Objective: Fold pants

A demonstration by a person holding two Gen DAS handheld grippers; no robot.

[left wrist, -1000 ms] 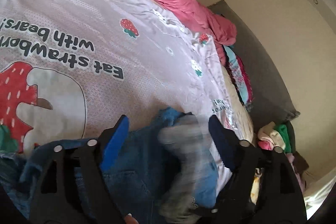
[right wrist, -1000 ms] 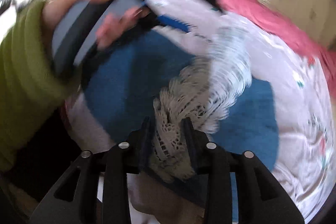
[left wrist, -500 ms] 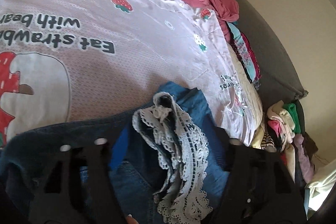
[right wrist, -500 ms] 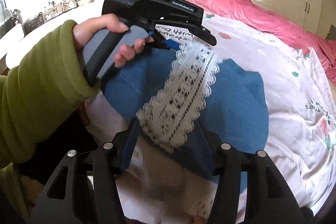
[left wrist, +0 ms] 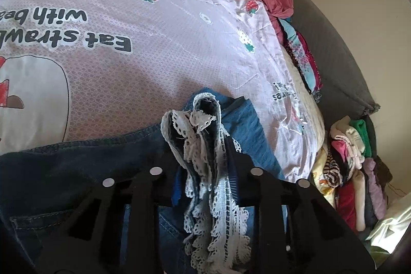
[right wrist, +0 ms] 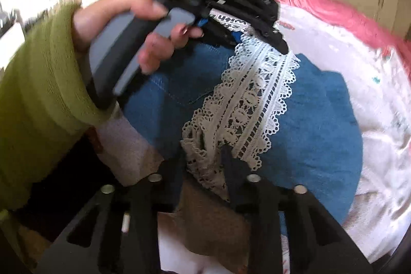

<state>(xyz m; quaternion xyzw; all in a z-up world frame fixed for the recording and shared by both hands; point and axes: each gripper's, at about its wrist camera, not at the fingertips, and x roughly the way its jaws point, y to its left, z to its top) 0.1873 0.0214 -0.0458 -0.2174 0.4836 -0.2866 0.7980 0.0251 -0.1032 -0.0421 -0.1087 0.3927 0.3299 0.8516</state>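
On the strawberry bedsheet (left wrist: 159,63) we found the denim pants (right wrist: 321,125) lying near its edge. Our left gripper (left wrist: 205,166) pinched one end of the lace hem (right wrist: 246,99); our right gripper (right wrist: 205,161) clamped the other, its long axis running between them.

Both claws (left wrist: 205,171) (right wrist: 203,166) clamped tight

Blue denim pants with white lace-trimmed hem (right wrist: 246,104) (left wrist: 205,171): partly folded, bunched, lying on the bedspread. Lace hem runs across the top layer, gathered at both ends.
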